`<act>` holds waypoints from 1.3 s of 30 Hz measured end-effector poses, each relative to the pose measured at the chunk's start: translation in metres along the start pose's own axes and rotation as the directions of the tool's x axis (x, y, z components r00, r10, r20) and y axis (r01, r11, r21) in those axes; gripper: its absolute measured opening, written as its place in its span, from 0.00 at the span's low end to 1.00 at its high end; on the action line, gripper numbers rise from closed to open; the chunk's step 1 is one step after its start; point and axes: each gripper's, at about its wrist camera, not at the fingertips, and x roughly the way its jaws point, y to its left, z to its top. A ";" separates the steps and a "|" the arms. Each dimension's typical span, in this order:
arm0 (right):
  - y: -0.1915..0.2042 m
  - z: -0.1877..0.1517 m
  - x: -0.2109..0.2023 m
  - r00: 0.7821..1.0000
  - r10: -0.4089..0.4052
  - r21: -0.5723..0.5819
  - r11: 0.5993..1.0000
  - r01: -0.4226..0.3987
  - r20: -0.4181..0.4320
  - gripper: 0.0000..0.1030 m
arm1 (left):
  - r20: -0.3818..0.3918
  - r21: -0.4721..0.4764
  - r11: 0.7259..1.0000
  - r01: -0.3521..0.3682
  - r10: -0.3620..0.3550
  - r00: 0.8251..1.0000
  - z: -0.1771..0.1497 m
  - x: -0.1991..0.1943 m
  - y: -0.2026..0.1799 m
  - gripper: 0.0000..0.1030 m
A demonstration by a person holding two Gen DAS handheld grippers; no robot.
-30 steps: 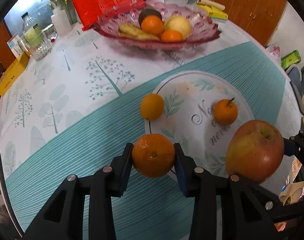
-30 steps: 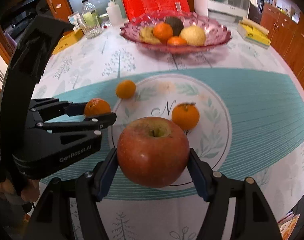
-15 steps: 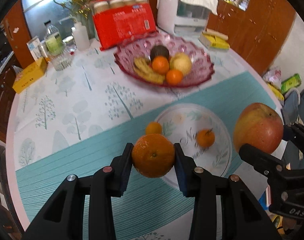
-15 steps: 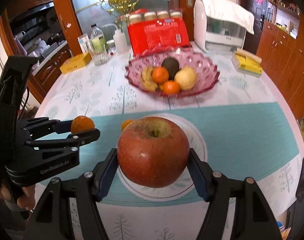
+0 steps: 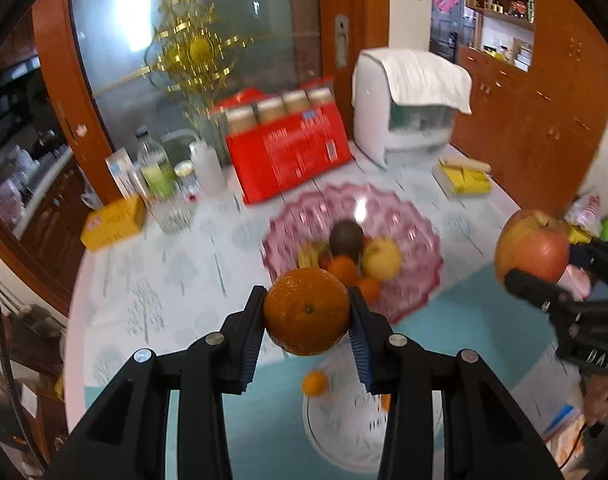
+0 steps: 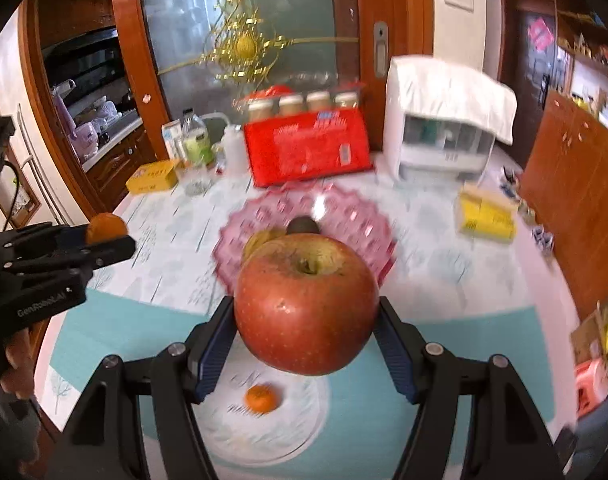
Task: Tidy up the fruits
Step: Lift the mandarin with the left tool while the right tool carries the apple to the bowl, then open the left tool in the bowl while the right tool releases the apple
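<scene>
Both claws have risen well clear of the round table (image 5: 151, 304) since a second ago, each carrying its fruit up with it — the cloth now lies far below and the room behind has come into view. On the left, the left claw (image 5: 306, 330) is clamped narrowly on a round orange tangerine (image 5: 306, 311), its blue pads pressed against either side. Past it, the scalloped pink glass fruit bowl (image 5: 416, 240) sits on the table with a dark avocado, a yellow pear and small oranges inside. Below, a small loose tangerine (image 6: 260, 397) lies on the white circular print of the cloth. To the right, the right claw (image 6: 306, 330) — spread about halfway — grips a large red apple (image 6: 306, 310), held in the air in front of the bowl.
</scene>
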 end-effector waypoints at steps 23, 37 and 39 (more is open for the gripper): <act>-0.072 0.112 0.068 0.997 0.073 0.021 0.997 -0.074 0.040 0.66 | 0.027 0.033 0.990 -0.135 0.134 0.991 0.107 0.046 -0.035 0.37; -0.066 0.083 0.188 0.987 0.066 0.040 0.997 -0.061 -0.147 0.66 | -0.173 -0.030 0.997 -0.074 0.067 0.983 0.081 0.188 -0.020 0.37; -0.067 0.079 0.201 0.984 0.065 0.041 0.997 -0.059 -0.168 0.66 | -0.194 -0.032 0.997 -0.071 0.064 0.979 0.078 0.203 -0.018 0.37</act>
